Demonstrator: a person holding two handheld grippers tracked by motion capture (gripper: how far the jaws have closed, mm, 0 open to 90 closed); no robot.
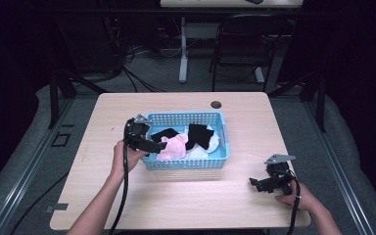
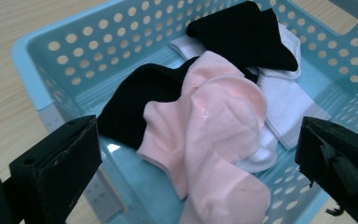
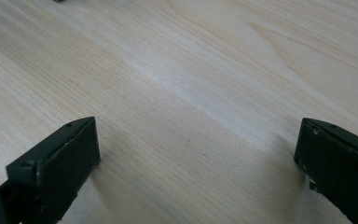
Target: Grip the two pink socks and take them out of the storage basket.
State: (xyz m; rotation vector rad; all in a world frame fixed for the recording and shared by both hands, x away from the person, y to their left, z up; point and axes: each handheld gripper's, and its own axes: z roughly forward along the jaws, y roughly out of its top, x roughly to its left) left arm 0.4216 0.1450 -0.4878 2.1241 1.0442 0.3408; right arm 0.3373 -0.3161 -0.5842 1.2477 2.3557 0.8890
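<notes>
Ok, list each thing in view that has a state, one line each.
Left gripper: open, held over the basket's near-left corner, holding nothing.
Right gripper: open, empty, low over bare table.
Basket: upright, holding socks.
Pink sock: crumpled, on top of the pile.
Black socks: loose in the basket.
White socks: partly covered.

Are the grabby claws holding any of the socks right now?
No. The left gripper is open above the pink sock in the blue basket; the right gripper is open over bare table.

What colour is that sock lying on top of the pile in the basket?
Pale pink sock, seen best in the left gripper view.
</notes>
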